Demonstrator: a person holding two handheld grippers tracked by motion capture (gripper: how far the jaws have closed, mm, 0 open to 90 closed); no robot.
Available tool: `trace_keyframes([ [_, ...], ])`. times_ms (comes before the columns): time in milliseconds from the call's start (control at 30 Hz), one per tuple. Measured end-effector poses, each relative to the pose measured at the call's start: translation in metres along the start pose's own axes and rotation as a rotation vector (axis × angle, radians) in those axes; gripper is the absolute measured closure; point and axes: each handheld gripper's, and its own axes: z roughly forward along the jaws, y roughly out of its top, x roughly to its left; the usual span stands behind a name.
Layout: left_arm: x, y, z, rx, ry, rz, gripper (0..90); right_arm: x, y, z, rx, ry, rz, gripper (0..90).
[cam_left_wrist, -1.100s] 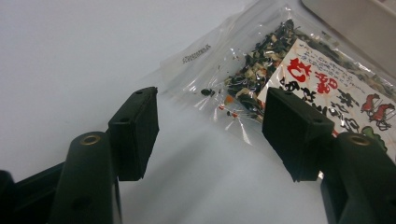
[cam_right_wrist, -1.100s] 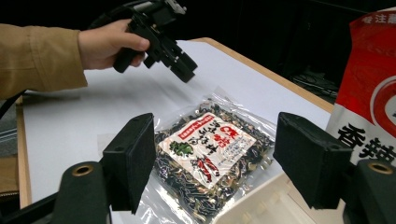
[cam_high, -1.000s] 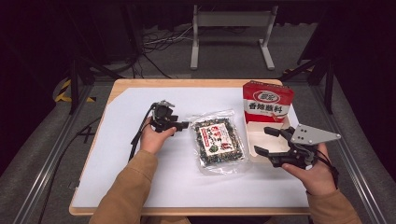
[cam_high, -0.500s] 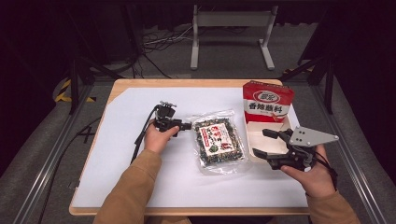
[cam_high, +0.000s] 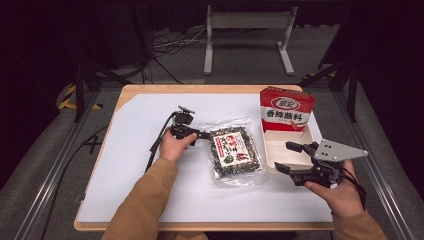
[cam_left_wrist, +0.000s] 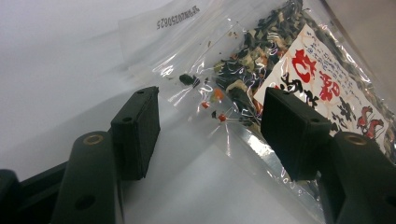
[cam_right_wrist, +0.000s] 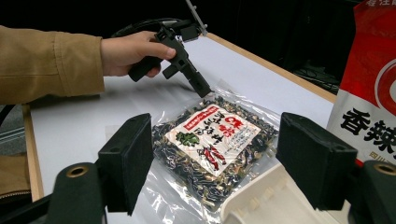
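While both grippers gape, left gripper (cam_high: 204, 134) nears the clear packet (cam_high: 235, 154) (corner)

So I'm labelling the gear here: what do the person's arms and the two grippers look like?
Both sleeves are tan. The left gripper is black with a black cable trailing off it. The right gripper is black too, with a grey three-cornered plate dotted with holes on top.
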Motion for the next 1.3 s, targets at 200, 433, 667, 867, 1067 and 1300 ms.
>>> trace_keyframes([
  [200,-0.003,0.0,-0.001,0.023,0.006,0.0,38.0,0.002,-0.003,0.002,0.014,0.002,-0.002,27.0],
  [433,-0.01,-0.001,0.0,0.055,0.011,0.007,38.9,0.003,-0.003,0.003,0.015,0.005,0.0,26.8],
  [667,-0.01,0.002,0.004,0.027,0.006,0.004,36.4,0.003,-0.003,0.003,0.016,0.008,-0.003,26.6],
  [867,-0.018,0.005,0.012,0.005,-0.026,0.036,39.2,0.003,-0.005,0.003,0.014,0.008,0.0,26.6],
  [1067,-0.025,0.009,0.016,-0.021,-0.059,0.047,39.5,0.002,-0.006,0.003,0.015,0.007,-0.001,26.6],
  [1300,-0.027,0.009,0.018,-0.023,-0.063,0.043,40.7,0.003,-0.006,0.003,0.015,0.009,0.001,26.6],
])
